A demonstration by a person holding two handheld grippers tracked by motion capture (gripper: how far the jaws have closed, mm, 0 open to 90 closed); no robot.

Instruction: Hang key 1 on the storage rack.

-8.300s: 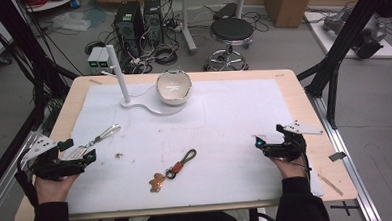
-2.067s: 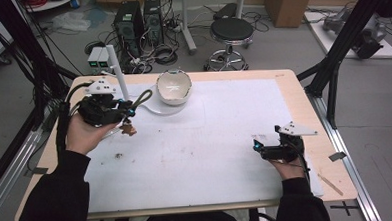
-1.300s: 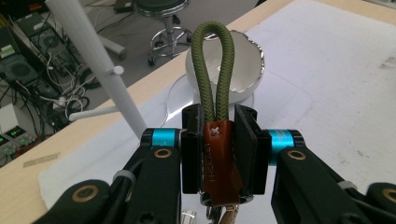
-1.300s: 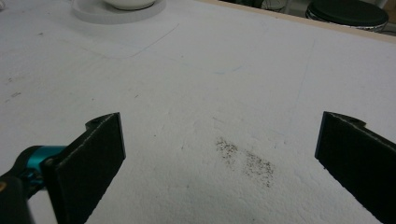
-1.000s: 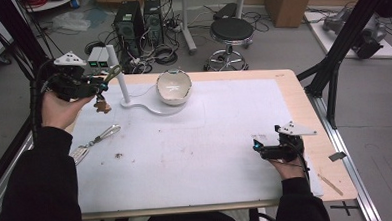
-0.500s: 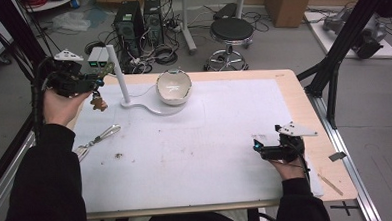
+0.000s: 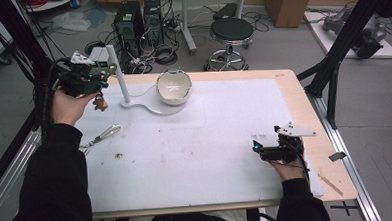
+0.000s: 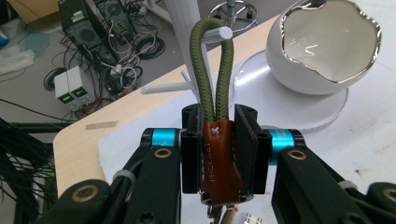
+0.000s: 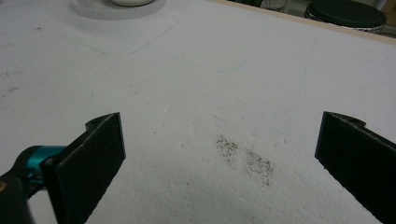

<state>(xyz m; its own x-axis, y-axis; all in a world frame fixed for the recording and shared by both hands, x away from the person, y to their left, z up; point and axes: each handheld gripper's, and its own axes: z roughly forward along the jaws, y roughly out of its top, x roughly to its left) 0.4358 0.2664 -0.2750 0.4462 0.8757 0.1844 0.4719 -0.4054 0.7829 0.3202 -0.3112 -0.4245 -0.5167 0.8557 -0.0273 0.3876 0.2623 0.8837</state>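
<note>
The left gripper [image 8: 219, 158] is clamped on a keychain [image 8: 220, 158], its jaws pressing both sides of the brown leather tab. The keychain's olive cord loop [image 8: 214, 65] stands up out of the jaws, and its top lies around the tip of a white peg [image 8: 223, 33] on the stand [image 8: 184, 28]; a second peg [image 8: 163, 87] juts out lower down. In the high view the left gripper [image 7: 100, 84] is held up at the table's far left corner, just beside the stand's post [image 7: 117, 74], with the tab hanging below the jaws. A white bowl [image 7: 173, 86] with a jagged silver rim sits on the stand's round base [image 7: 156, 108]. A metal clip [image 7: 101, 137] lies on the white mat [image 7: 205, 150], near the left forearm. The right gripper [image 7: 258, 148] rests on the mat at the near right, well apart from the stand; in its own view [image 9: 219, 154] the jaws stand wide with bare mat between them, over a dark smudge [image 9: 245, 161].
</note>
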